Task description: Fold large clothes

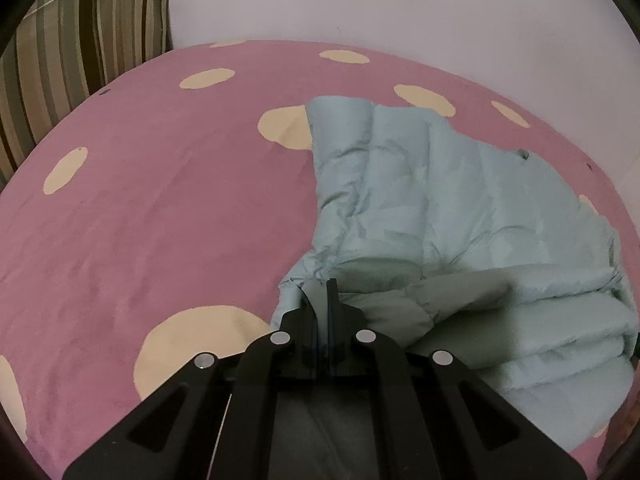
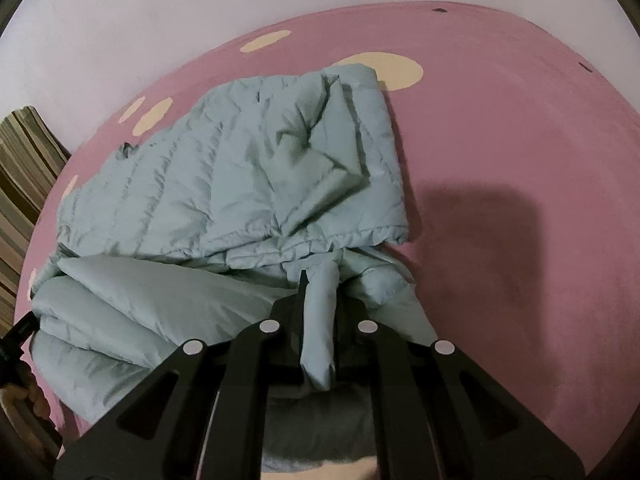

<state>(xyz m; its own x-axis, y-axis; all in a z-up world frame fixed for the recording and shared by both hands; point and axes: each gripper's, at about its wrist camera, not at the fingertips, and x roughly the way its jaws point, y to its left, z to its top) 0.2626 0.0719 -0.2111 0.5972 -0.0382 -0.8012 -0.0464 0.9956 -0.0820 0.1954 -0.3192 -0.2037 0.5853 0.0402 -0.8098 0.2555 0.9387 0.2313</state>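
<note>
A pale blue quilted puffer jacket (image 1: pixel 432 200) lies partly folded on a pink bedspread (image 1: pixel 160 220) with cream spots. In the left wrist view my left gripper (image 1: pixel 322 286) is shut on a thin edge of the jacket at its near left corner. In the right wrist view the same jacket (image 2: pixel 240 176) spreads to the left and ahead. My right gripper (image 2: pixel 320 276) is shut on a thick fold of the jacket's fabric that runs back between the fingers. The near part of the jacket is lifted and doubled over towards the far part.
A striped cushion (image 1: pixel 80 40) stands at the far left against a white wall (image 1: pixel 400 0). The same striped cushion (image 2: pixel 24 184) shows at the left of the right wrist view. The other gripper's black edge (image 2: pixel 18 332) appears at the far left. Pink bedspread (image 2: pixel 520 240) lies bare on the right.
</note>
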